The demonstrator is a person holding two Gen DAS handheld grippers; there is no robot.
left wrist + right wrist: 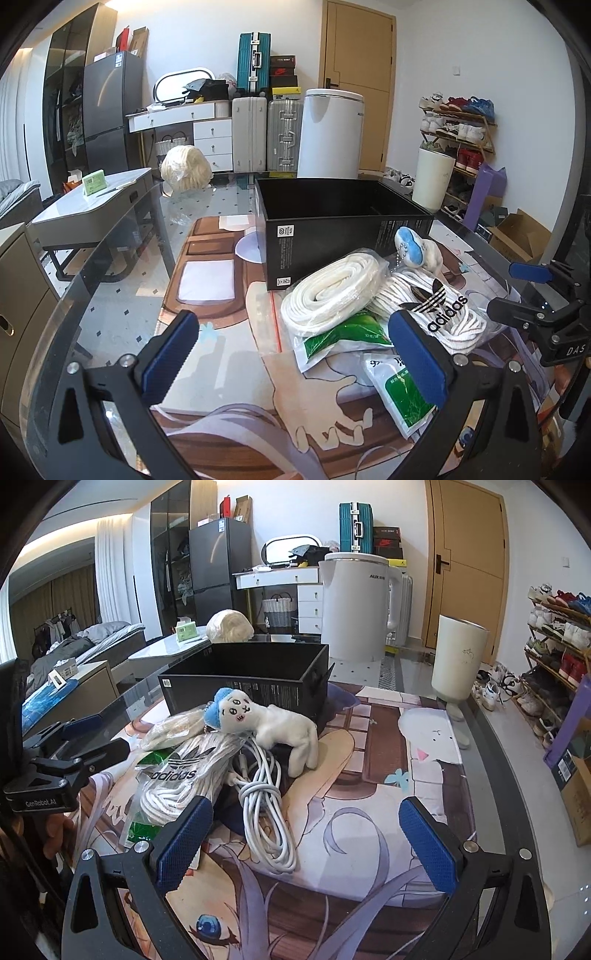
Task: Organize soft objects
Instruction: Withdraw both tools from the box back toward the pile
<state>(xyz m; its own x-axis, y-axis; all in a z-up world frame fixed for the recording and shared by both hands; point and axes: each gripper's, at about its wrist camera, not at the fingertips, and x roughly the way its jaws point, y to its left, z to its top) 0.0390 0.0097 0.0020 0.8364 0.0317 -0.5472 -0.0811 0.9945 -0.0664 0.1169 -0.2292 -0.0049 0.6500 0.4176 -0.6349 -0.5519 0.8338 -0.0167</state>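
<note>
A pile of soft things lies in front of an open black box [332,206] [251,683]. It holds a bagged white rope coil [332,291], a bagged rope with an Adidas logo [436,306] [177,771], a white plush toy with a blue cap [266,720] [410,251], a white cable bundle [266,812] and green-white packets [399,384]. My left gripper [295,365] is open and empty, just before the pile. My right gripper [306,842] is open and empty, over the cable. Each gripper shows at the other view's edge.
The glass table carries a printed anime mat [229,354] [369,849]. A white kettle [354,605] [330,133] and a cream cylinder [458,657] [432,177] stand behind the box. A shoe rack [554,653] is at the right.
</note>
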